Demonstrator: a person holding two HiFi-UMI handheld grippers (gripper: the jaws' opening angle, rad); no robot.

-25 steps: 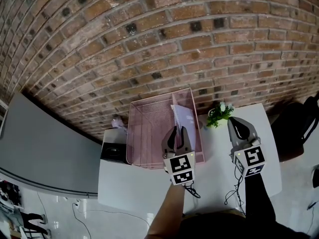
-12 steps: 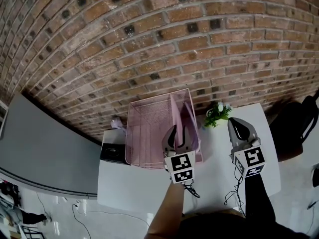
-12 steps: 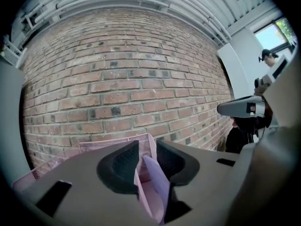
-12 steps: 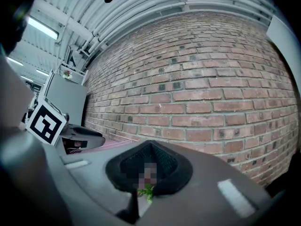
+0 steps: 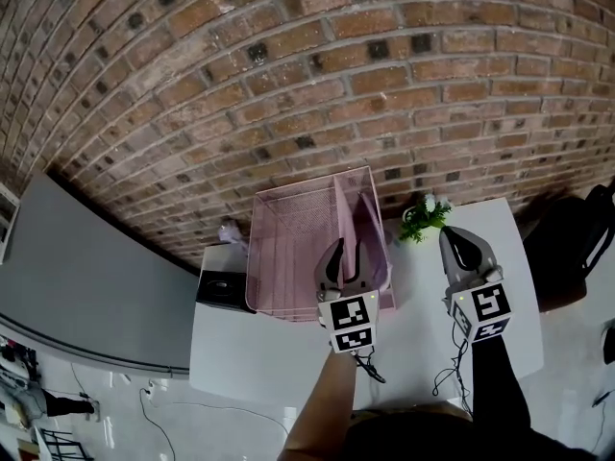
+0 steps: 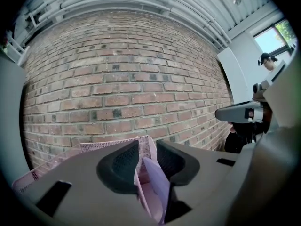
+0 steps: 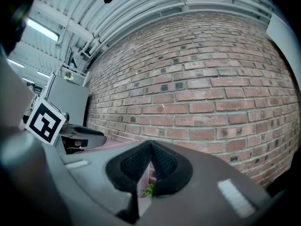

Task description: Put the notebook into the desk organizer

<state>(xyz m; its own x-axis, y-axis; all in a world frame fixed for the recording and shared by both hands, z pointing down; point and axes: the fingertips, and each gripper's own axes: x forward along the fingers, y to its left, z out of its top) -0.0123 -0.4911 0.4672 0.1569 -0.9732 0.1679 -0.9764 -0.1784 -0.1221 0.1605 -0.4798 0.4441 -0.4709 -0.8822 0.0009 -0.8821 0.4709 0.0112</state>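
Opening – left hand-held gripper (image 5: pixel 344 249) jaws part, lilac notebook (image 6: pixel 155 186) loose between them in pink desk organizer (image 5: pixel 288 248); right hand-held gripper (image 5: pixel 459 242) closed, empty.

One pink organizer (image 5: pixel 288 257), one purple notebook (image 5: pixel 370 230), one little green plant (image 5: pixel 423 217), one white table (image 5: pixel 250 353), two grippers (image 5: pixel 343 254) (image 5: pixel 459 243).

Pink metal-mesh desk organizer (image 5: pixel 288 257); smooth lilac notebook (image 6: pixel 157 187) cover; rough brick wall (image 5: pixel 288 84); matt white table (image 5: pixel 423 329)

A white table (image 5: pixel 423 305) carries a pink mesh desk organizer (image 5: pixel 288 257) and a small green plant (image 5: pixel 423 221)
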